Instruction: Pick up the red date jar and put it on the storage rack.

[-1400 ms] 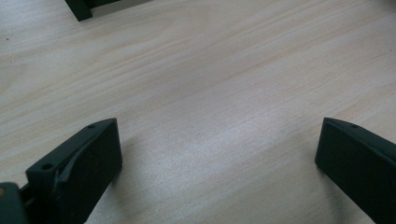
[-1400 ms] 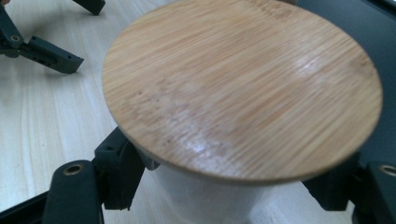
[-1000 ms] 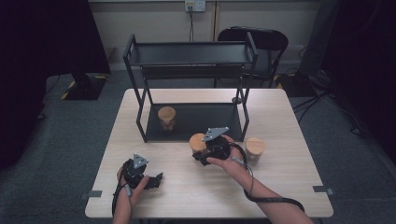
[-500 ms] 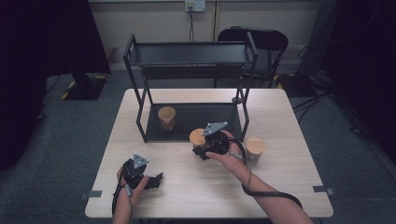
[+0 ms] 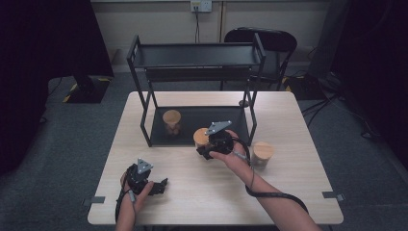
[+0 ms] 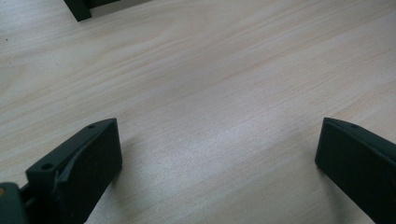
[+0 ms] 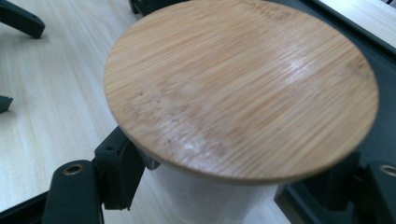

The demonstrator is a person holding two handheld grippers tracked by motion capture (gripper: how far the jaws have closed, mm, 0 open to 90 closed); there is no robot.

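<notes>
Right gripper point(image 5: 204, 146) clamps the bamboo-lidded jar point(image 7: 233, 93) at the rack's point(image 5: 197, 53) 6 o'clock edge; left gripper point(image 6: 219, 154) rests on the table point(image 5: 202, 192), jaws apart.

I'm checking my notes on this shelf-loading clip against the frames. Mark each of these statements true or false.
1. The right gripper is shut on a jar with a bamboo lid. True.
2. The left gripper holds a jar. False: its jaws stand wide apart over bare table.
3. One jar already stands on the bottom tray of the black rack. True: the jar in the rack is on its left half.
4. The top shelf carries two jars. False: nothing stands on it.
5. A third jar stands on the table to the right of the right hand. True.
</notes>
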